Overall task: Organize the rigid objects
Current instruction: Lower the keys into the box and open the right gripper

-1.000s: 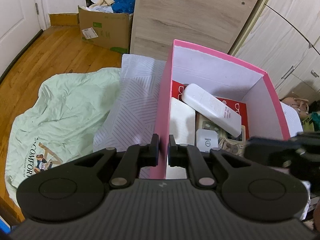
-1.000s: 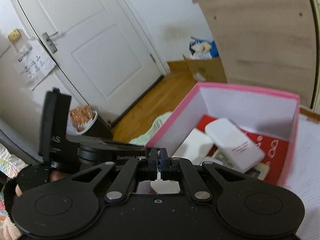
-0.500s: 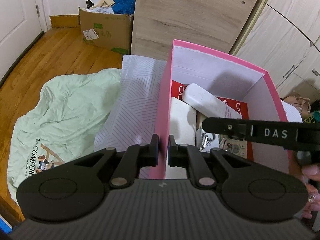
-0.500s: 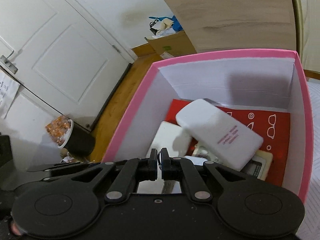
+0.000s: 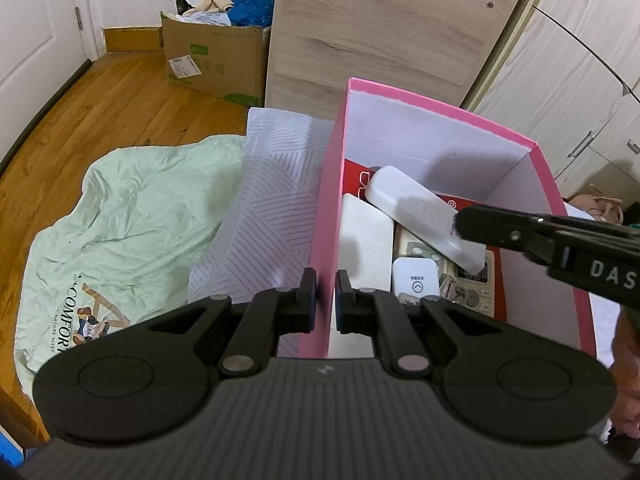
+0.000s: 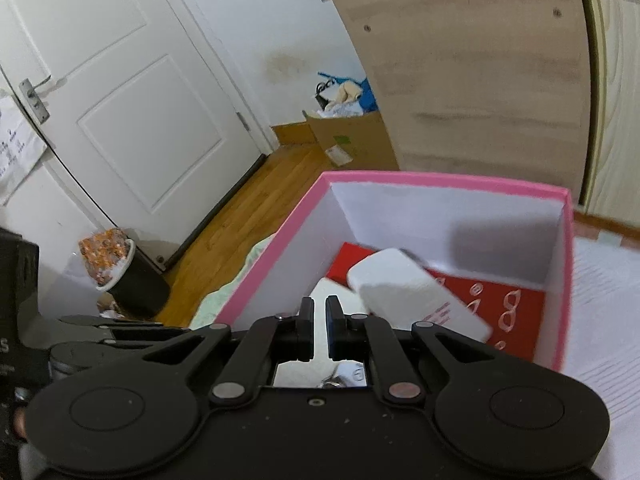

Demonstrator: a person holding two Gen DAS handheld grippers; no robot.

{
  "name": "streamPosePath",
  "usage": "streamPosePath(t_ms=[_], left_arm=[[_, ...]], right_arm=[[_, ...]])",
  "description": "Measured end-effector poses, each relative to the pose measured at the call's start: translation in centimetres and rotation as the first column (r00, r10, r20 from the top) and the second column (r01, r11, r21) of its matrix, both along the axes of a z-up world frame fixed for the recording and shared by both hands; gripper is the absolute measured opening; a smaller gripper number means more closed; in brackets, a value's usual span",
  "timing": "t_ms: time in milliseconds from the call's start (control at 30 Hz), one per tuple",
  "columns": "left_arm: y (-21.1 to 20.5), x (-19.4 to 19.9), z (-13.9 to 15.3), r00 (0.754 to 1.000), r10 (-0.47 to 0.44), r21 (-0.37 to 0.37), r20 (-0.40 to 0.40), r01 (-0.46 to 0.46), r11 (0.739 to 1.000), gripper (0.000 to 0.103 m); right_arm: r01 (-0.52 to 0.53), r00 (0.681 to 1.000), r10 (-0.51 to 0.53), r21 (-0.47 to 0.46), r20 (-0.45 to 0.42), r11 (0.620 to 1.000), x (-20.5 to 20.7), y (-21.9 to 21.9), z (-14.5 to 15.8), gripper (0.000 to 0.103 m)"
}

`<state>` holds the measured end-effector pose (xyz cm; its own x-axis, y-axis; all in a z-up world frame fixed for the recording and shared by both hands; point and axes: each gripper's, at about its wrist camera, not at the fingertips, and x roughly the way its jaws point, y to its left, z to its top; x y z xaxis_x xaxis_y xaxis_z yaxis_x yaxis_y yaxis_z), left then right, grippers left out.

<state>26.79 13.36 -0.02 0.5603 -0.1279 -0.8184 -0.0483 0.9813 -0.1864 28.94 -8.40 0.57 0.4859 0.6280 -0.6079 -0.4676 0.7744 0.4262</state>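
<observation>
A pink box [image 5: 440,120] with white inner walls sits on the bed. Inside lie a long white case [image 5: 420,208], a flat white box [image 5: 366,232], a small white device [image 5: 414,280] and a red card printed with glasses [image 6: 512,304]. My left gripper [image 5: 326,280] is shut on the box's left wall, one finger on each side. My right gripper [image 6: 319,308] hovers over the box's near right part, and its tip [image 5: 464,226] hangs just above the long white case. Its jaws are opening, with a narrow gap and nothing between them.
The box rests on a white striped cloth [image 5: 264,184] beside mint-green bedding [image 5: 132,216]. A full cardboard box [image 5: 216,60] and a leaning wood panel [image 5: 380,28] stand behind on the wooden floor. A white door [image 6: 120,100] and a black bin [image 6: 132,280] are on the left.
The right gripper came in over the pink box from the right, then drew back slightly; its view tilted up and its jaws parted a little. The left gripper kept its hold unmoved.
</observation>
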Motion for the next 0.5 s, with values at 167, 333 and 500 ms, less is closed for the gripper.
streamPosePath(t_ms=[167, 333, 500], left_arm=[[-0.2, -0.6, 0.3, 1.000, 0.004, 0.006, -0.001, -0.004, 1.000, 0.007], [-0.4, -1.5, 0.8, 1.000, 0.005, 0.021, 0.014, -0.006, 1.000, 0.007], [-0.3, -3.0, 1.8, 0.999, 0.000, 0.023, 0.040, 0.000, 1.000, 0.007]], right_arm=[[0.010, 0.999, -0.010, -0.001, 0.034, 1.000, -1.1, -1.1, 1.1, 0.011], [0.016, 0.996, -0.017, 0.008, 0.091, 1.000, -3.3, -2.0, 2.8, 0.011], [0.033, 0.986, -0.031, -0.012, 0.164, 0.999, -6.0, -3.1, 4.5, 0.012]])
